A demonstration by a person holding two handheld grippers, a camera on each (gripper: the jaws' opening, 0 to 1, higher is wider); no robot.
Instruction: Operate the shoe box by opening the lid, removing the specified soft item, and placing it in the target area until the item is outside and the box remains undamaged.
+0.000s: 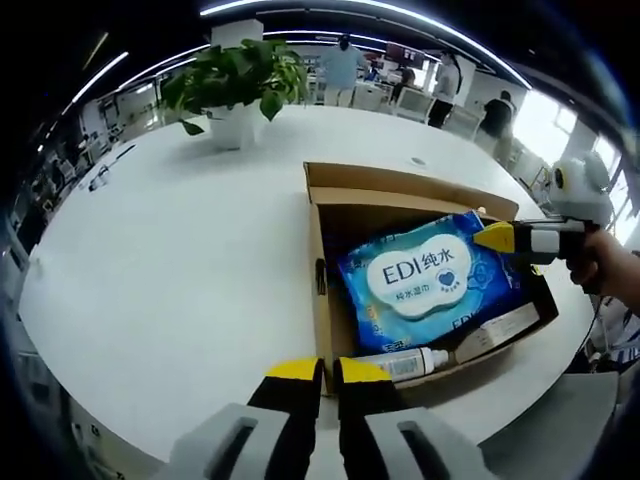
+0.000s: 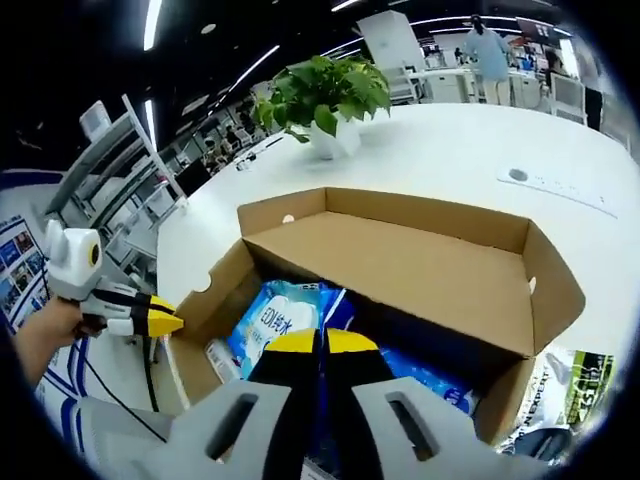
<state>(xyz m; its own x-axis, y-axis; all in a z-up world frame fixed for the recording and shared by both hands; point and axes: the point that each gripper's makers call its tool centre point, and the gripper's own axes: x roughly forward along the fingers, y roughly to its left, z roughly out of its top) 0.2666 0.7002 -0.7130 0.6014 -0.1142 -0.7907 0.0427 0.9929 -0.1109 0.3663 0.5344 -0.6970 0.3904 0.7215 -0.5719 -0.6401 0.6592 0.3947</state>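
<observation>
The shoe box sits open near the desk edge closest to the person, its lid already folded back and standing upright along the far side. Inside lies the soft item, a blue wet-wipes pack, flat on the box floor, with a small white bottle beside it against the near wall.

The left gripper hovers just outside the box's near wall with its jaws pressed together and empty. The right gripper hangs over the box, jaws also together and holding nothing; in the left gripper view its yellow tip sits at the pack's far corner, though contact cannot be confirmed.

The pack looks light, floppy and slick-skinned, so it will likely sag and could slip. Pinching 1 sealed end seam or a corner seems safest, lifting straight up to avoid dragging the cardboard walls. A potted plant stands well apart at the far desk edge.
</observation>
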